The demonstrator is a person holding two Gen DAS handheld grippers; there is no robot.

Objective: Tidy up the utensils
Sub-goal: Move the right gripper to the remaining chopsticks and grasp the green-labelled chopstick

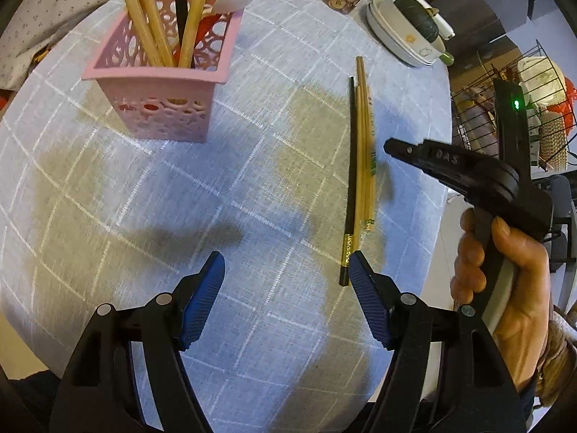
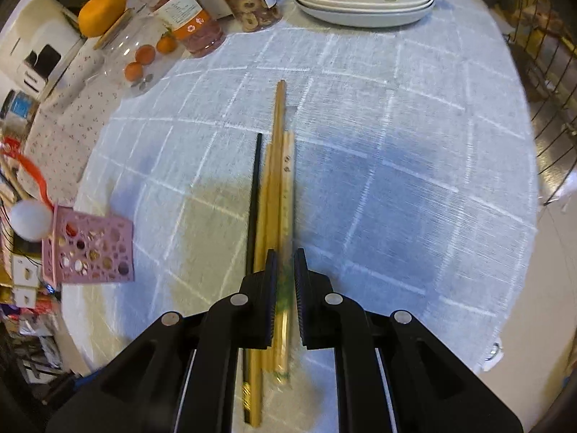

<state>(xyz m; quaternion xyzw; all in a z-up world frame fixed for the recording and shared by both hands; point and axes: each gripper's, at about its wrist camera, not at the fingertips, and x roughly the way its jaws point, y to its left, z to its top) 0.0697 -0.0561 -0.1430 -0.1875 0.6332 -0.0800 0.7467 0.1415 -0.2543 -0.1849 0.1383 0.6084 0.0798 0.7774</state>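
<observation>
Pick-up step: the right tool (image 2: 285,270), nearly closed around a wrapped chopstick (image 2: 287,195) in the bundle near the surface's (image 2: 414,180) right edge, must clamp and lift toward the pink basket (image 1: 158,83); left tool (image 1: 286,281) wide, empty.

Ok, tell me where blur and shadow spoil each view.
Left wrist view: the chopsticks smear with motion blur near the right tongs, and broad dark shadows cross the tablecloth. Right wrist view: the bundle between the right tongs is streaked, a shadow darkens the cloth to its right, and fisheye bends the table edge.
</observation>
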